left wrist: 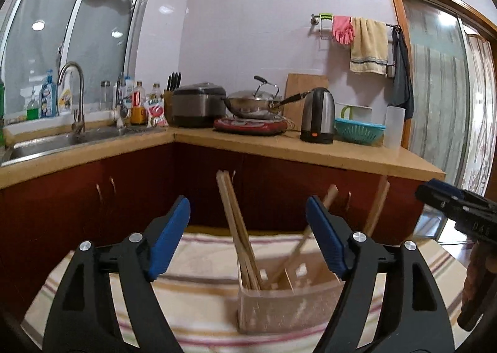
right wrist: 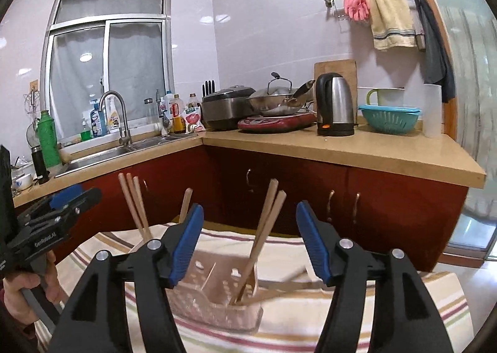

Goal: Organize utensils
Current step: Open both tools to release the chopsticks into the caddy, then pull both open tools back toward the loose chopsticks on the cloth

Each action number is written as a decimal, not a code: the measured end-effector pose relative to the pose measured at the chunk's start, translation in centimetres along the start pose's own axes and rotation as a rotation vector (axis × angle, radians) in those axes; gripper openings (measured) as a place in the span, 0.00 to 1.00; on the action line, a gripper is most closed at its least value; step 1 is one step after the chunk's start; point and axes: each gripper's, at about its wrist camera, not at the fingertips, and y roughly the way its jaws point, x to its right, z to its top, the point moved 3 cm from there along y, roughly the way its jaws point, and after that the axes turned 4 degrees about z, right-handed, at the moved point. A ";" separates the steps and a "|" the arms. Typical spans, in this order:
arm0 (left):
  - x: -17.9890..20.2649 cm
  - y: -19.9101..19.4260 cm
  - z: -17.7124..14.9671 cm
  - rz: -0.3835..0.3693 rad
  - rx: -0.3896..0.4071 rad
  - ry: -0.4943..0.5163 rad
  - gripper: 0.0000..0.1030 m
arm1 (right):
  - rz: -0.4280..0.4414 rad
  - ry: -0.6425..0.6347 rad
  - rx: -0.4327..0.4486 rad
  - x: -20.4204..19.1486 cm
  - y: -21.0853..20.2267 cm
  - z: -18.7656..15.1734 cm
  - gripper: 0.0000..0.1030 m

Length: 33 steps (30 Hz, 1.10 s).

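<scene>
On striped cloth (right wrist: 403, 306): holder (right wrist: 217, 300) with chopsticks (left wrist: 239, 228) upright in compartments; more chopsticks (right wrist: 292, 284) seemingly lying on cloth beside holder, not yet sorted. Left tongs (left wrist: 248, 238) spread, empty; right tongs (right wrist: 248, 244) spread, empty. Judged partly done

Each tool has black arms and blue pads, the left tool (left wrist: 248, 235) and the right tool (right wrist: 250, 239) alike. Below them lies a cream cloth (right wrist: 289, 331) striped in maroon, tan and green. Ahead of the pads, pale wooden chopsticks (right wrist: 264, 228) stand in a translucent pinkish-beige holder (right wrist: 217, 306). Beyond are dark red cabinets (right wrist: 279, 191) under a tan bench (right wrist: 341, 145).
</scene>
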 end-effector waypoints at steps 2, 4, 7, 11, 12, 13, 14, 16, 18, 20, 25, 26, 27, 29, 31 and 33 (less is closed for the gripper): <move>0.1 -1.2 -1.0 -0.002 -0.023 -0.003 0.74 | -0.006 -0.003 0.000 -0.1 -1.3 -0.5 0.61; 0.4 -2.5 -2.3 -0.003 -0.044 -0.008 0.74 | -0.015 -0.009 0.000 -0.4 -2.7 -1.3 0.61; 1.1 -4.3 -4.7 0.004 -0.081 -0.004 0.74 | -0.035 -0.031 -0.017 -0.9 -4.7 -3.5 0.62; 2.2 -5.9 -7.8 0.005 -0.142 -0.003 0.74 | -0.060 -0.053 -0.061 -1.1 -6.6 -6.8 0.62; 2.6 -6.2 -8.9 0.000 -0.168 -0.007 0.74 | -0.064 -0.055 -0.074 -1.0 -6.9 -7.5 0.62; 2.8 -6.4 -9.4 -0.001 -0.181 -0.007 0.74 | -0.067 -0.057 -0.085 -0.9 -7.2 -8.2 0.62; 3.1 -6.7 -10.2 0.001 -0.197 -0.007 0.74 | -0.072 -0.059 -0.104 -0.8 -7.6 -9.1 0.62; 3.8 -7.1 -11.5 0.002 -0.228 -0.012 0.74 | -0.082 -0.061 -0.133 -0.4 -8.3 -10.8 0.62; 4.5 -7.5 -12.7 0.004 -0.255 -0.014 0.74 | -0.092 -0.056 -0.148 0.2 -9.1 -12.0 0.62; 5.4 -7.8 -14.2 0.001 -0.290 -0.018 0.74 | -0.095 -0.036 -0.165 1.1 -9.8 -13.1 0.62; 8.3 -8.1 -17.1 0.000 -0.353 0.001 0.74 | -0.089 0.011 -0.192 3.3 -11.1 -14.9 0.62; 9.0 -8.0 -17.7 0.000 -0.365 0.013 0.74 | -0.089 0.017 -0.195 3.7 -11.3 -15.1 0.62; 9.5 -7.9 -18.2 0.003 -0.375 0.023 0.74 | -0.090 0.024 -0.196 4.2 -11.5 -15.3 0.62; 10.7 -7.6 -19.3 0.007 -0.403 0.043 0.74 | -0.091 0.042 -0.198 5.1 -11.8 -15.6 0.62; 11.5 -7.1 -20.2 0.015 -0.432 0.057 0.74 | -0.093 0.061 -0.197 5.8 -12.2 -16.1 0.62; 12.0 -6.5 -21.1 0.022 -0.477 0.066 0.74 | -0.093 0.079 -0.198 6.5 -12.3 -16.5 0.62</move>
